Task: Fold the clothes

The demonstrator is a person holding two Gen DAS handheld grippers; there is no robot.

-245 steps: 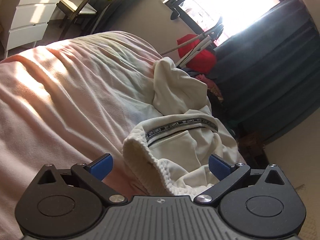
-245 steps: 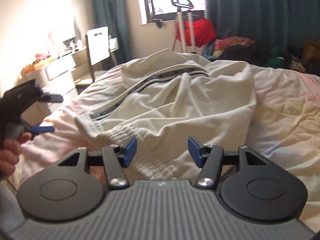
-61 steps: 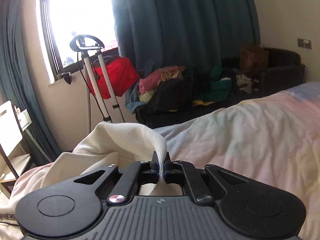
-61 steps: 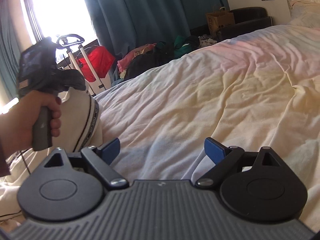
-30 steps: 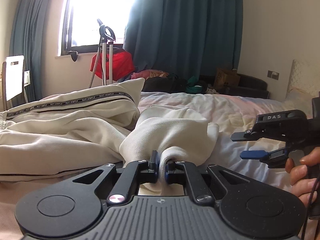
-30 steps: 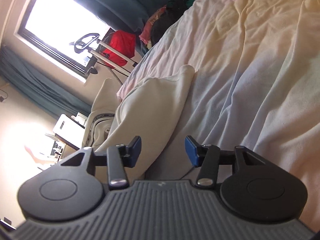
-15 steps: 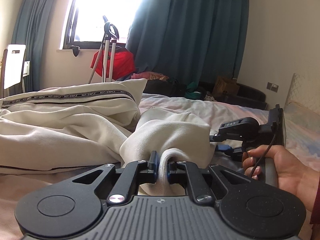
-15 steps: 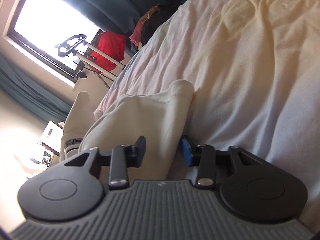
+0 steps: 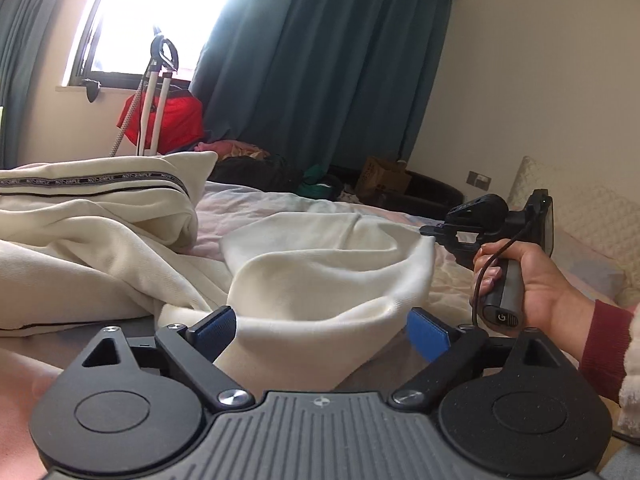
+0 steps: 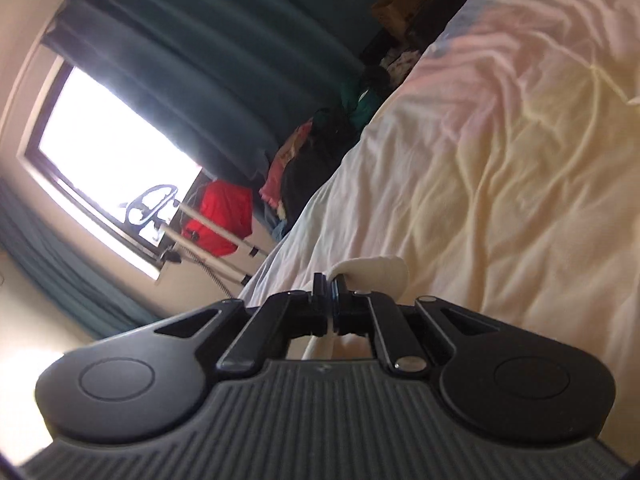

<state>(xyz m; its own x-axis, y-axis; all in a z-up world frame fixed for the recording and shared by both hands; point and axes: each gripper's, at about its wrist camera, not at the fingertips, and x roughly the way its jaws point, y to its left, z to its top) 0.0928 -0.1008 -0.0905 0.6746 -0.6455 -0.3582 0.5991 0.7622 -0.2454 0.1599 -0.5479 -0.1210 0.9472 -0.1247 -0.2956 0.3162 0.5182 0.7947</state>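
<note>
A cream garment point(image 9: 320, 280) with a black lettered stripe point(image 9: 92, 181) lies bunched on the pale bed sheet point(image 9: 280, 204). My left gripper point(image 9: 320, 330) is open, its blue pads either side of a loose fold of the garment. My right gripper point(image 9: 430, 232), held in a hand at the right of the left wrist view, is shut on the far corner of that fold. In the right wrist view my right gripper point(image 10: 331, 284) is shut with a roll of cream cloth point(image 10: 372, 270) pinched between the pads.
Teal curtains point(image 9: 320, 80) and a bright window point(image 9: 152, 20) are behind. A red bag point(image 9: 164, 120) with a white-poled stand, a pile of clothes point(image 9: 256, 164) and a cardboard box point(image 9: 380, 178) sit beyond the bed's far edge. A pillow point(image 9: 580, 216) lies at the right.
My left gripper has opened and let go of the cream fold. My right gripper has closed on the fold's far corner.
</note>
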